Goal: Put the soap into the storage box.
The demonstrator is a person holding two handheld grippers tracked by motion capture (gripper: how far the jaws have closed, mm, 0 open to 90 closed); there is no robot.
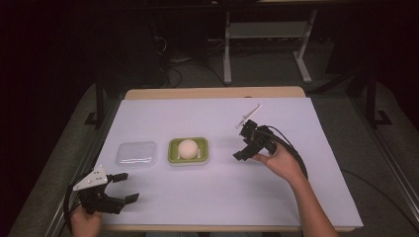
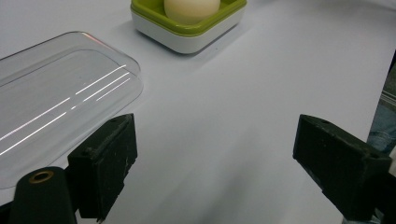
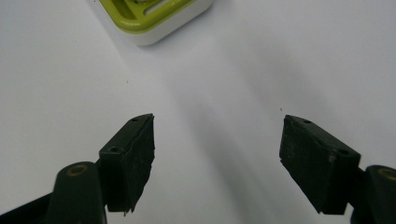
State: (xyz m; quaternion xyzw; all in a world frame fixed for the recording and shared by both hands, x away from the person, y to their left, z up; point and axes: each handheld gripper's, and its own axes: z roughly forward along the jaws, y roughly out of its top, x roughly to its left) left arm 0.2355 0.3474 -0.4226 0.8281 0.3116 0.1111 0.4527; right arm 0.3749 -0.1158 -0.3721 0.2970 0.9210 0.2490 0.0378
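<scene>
Green and white, the little soap dish [image 1: 188,151] sits in the middle of the white table cover [image 1: 222,197]. A round, cream-colored soap [image 1: 188,148] lies inside it. Just beside the dish, on its left, is a clear plastic lid [image 1: 136,154]. The lid lies flat on the cover and does not touch the dish.

My left claw [image 1: 123,187] is down near the front edge of the table, below the lid. Its two black jaws are spread wide, and nothing is between them. In the left gripper view the clear lid [image 2: 56,98] is right next to one jaw, and the dish [image 2: 187,23] with the soap [image 2: 191,7] is farther off at the top.

My right claw [image 1: 240,150] is to the right of the dish, near it but not touching. My right hand [image 1: 281,160] holds it tipped down toward the cover. Its jaws are spread wide too and hold nothing. In the right gripper view I see the bare white cover [image 3: 224,84] between the jaws, and a corner of the dish [image 3: 154,18] at the top.
</scene>
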